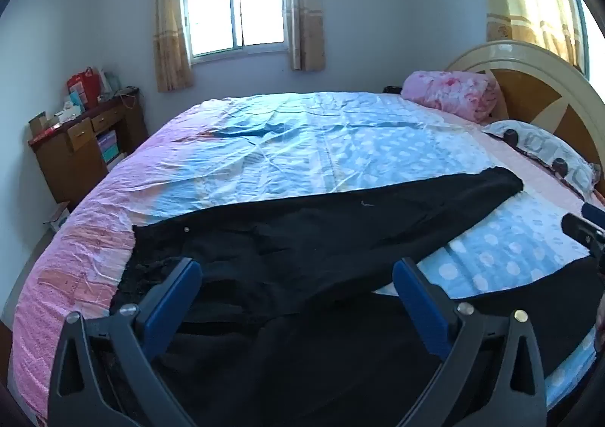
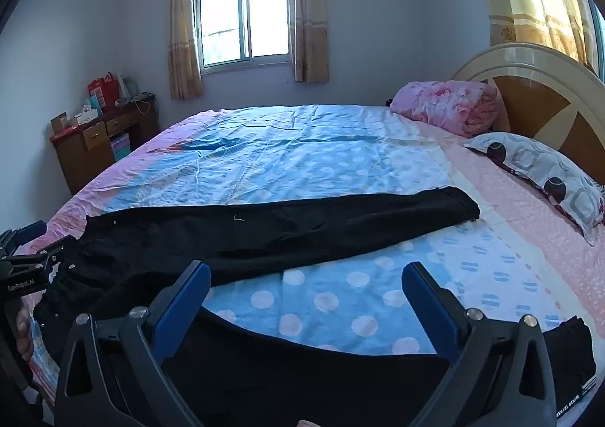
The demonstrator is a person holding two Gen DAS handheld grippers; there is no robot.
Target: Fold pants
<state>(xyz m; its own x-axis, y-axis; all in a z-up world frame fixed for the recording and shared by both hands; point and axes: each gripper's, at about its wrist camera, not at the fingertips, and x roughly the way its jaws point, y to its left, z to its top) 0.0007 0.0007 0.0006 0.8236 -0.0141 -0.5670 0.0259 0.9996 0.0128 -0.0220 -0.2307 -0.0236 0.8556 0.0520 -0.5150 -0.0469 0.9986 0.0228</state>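
Black pants [image 1: 325, 234] are seen spread flat on a bed [image 1: 302, 139] w/ a blue polka-dot and pink sheet. The left hand-held gripper [image 1: 297, 275] is held w/ blue-padded jaws spread wide, nothing pinched; it is angled down over the waist end of the pants, which lies just ahead of and under it. One leg is stretched ahead and to the right of that gripper, toward a patterned pillow [image 1: 548, 154]; the other leg is laid along the near bed edge, under and to the right of it.

The right hand-held gripper [image 2: 306, 283] is likewise held spread, nothing between the pads. Directly ahead of it, bare polka-dot sheet is shown in the gap btwn the two legs; the near leg is passed under its jaws, cuff [image 2: 574, 362] at lower right w/ a white printed strip. The far leg's cuff [image 2: 459, 205] is seen ahead and slightly right. The left gripper is glimpsed at the far left edge of the right view, beside the gathered waistband [image 2: 75, 275].

Beyond the pants: a rolled pink quilt [image 1: 453, 94] by the headboard [image 1: 537, 86], a curtained window [image 1: 236, 7] on the far wall, and a cluttered wooden table [image 1: 87, 139] ahead-left in the corner.
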